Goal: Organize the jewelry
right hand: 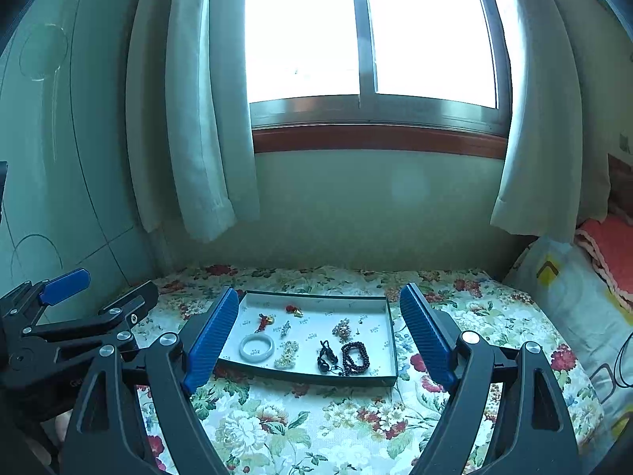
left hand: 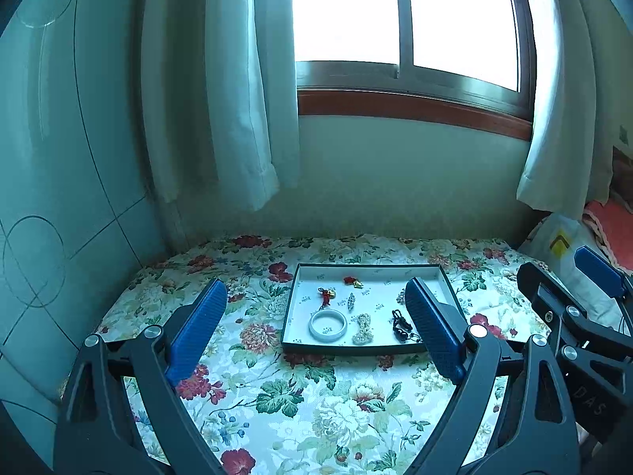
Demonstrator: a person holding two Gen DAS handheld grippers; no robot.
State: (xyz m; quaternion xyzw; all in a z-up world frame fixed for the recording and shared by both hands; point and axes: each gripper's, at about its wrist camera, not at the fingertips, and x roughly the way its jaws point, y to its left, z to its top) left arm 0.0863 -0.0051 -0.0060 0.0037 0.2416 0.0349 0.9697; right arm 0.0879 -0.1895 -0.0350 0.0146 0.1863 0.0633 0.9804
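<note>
nearest the cameras, the left gripper (left hand: 316,324) and the right gripper (right hand: 318,340) both hang above the floral cloth (left hand: 300,403) with jaws spread wide and nothing between the blue pads. each sits well short of the tray (right hand: 389,340), side by side, and neither touches anything.

just beyond them the shallow white tray lies flat on the cloth, and all the jewelry is already inside it, loosely scattered. along its near edge sit a pale bangle (right hand: 256,347), a cream bead cluster (right hand: 286,354), a black cord pendant (right hand: 326,357) and a dark bead bracelet (right hand: 355,357). farther in lie a small silver piece (right hand: 285,329), a pearly brooch (right hand: 342,329), and two red-and-gold charms (right hand: 266,321) (right hand: 293,310) near the back wall.

behind the tray the cloth ends at the wall under the window (right hand: 368,39), with curtains either side and a pillow (right hand: 569,289) to the right.

the likely trouble is crowding: the cord pendant and bead bracelet lie nearly touching, so wide pads closing on one could drag the other along. the cord could also snag and trail. the smooth bangle may slip or roll from a flat pinch. the tray looks light, and a push on its rim could slide it across the soft cloth.
</note>
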